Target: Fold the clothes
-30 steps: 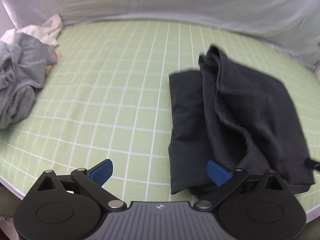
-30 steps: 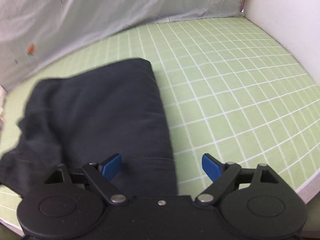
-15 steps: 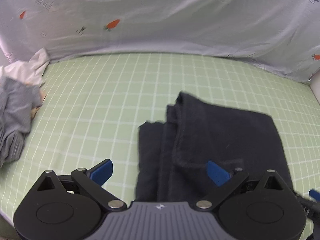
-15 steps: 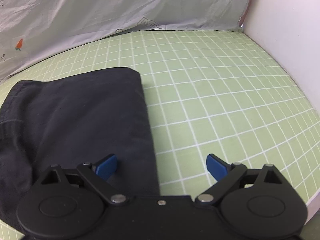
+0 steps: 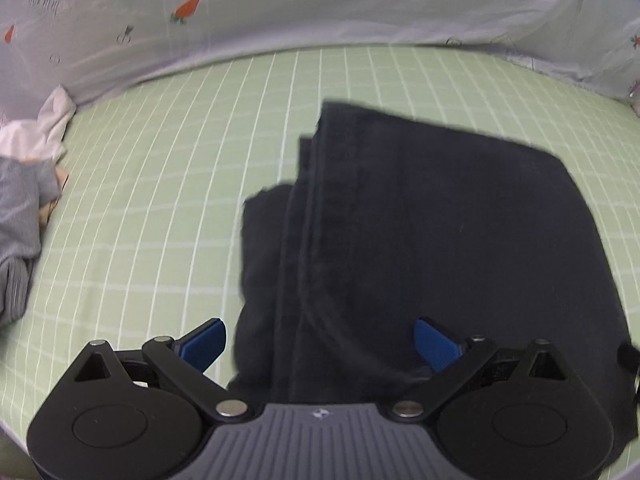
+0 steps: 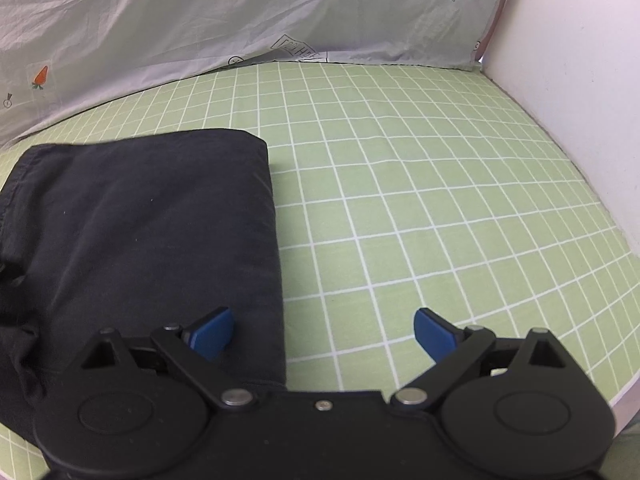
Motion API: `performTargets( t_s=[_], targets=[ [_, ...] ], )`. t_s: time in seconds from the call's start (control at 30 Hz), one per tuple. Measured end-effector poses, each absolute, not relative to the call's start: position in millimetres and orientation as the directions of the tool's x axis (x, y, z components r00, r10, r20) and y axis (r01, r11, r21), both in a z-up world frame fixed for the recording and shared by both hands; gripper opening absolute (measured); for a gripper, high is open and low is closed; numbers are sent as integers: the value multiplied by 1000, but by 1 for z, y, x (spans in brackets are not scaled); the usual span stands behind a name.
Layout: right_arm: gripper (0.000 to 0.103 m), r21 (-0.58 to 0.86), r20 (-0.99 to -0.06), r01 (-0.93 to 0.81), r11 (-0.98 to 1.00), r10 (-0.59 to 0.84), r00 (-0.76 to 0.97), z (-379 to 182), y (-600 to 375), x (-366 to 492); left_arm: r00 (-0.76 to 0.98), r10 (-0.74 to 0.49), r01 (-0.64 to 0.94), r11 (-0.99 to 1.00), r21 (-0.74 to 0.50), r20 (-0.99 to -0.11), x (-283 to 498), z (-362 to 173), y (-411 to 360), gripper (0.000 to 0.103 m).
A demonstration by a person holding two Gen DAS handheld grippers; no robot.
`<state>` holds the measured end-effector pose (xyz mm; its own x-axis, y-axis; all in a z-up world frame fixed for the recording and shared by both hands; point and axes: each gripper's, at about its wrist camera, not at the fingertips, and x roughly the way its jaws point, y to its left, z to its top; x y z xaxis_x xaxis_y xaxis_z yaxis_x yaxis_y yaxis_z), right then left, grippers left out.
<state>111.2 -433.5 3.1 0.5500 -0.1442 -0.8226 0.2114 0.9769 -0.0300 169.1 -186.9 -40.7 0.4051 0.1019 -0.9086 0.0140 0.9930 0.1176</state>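
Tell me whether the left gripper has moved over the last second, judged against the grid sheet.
Yes. The left gripper has shifted right relative to the green grid sheet: its open fingers now straddle the dark garment, which sits centred in view instead of right.

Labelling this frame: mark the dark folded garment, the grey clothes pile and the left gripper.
dark folded garment [image 5: 440, 240], left wrist view, flat top layer
grey clothes pile [image 5: 18, 216], left wrist view, its crumpled grey fabric
left gripper [image 5: 320, 342], left wrist view, midway between the open blue fingertips

Both views are being lit softly and evenly, with only faint shadows being cast. The left wrist view is being blurred slightly; grid lines are being bent toward the edges by fisheye distortion.
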Motion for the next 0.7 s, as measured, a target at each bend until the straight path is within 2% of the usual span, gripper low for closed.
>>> performTargets(
  t_s=[0.1, 0.23, 0.3, 0.4, 0.47, 0.6, 0.67, 0.7],
  targets=[
    [98, -13, -828, 202, 979, -124, 547, 1, -437, 112, 394, 89, -3, 995, 95, -915, 146, -40, -162, 100],
    [98, -1, -833, 176, 984, -98, 544, 0, -440, 114, 362, -20, -121, 990, -68, -932, 134, -35, -131, 100],
    [98, -3, -834, 155, 988, -88, 545, 0, -441, 116, 375, -8, -98, 994, -49, -927, 131, -26, -135, 100],
    [98, -11, -834, 126, 992, -79, 546, 1, -441, 118, 403, 50, 21, 998, 63, -914, 129, -15, -151, 100],
    [98, -9, -835, 116, 993, -71, 545, 1, -443, 118, 406, 43, 66, 995, 76, -913, 130, -12, -152, 100],
    [98, 7, -839, 120, 993, -59, 540, 3, -445, 119, 378, -108, 59, 994, -93, -920, 138, -10, -116, 100],
    [98, 11, -839, 131, 991, -62, 541, 5, -448, 120, 372, -56, 59, 998, -37, -926, 145, -10, -100, 98],
    [98, 6, -839, 139, 990, -71, 539, 5, -448, 120, 371, 5, 66, 997, 32, -929, 148, -11, -96, 98]
  ],
)
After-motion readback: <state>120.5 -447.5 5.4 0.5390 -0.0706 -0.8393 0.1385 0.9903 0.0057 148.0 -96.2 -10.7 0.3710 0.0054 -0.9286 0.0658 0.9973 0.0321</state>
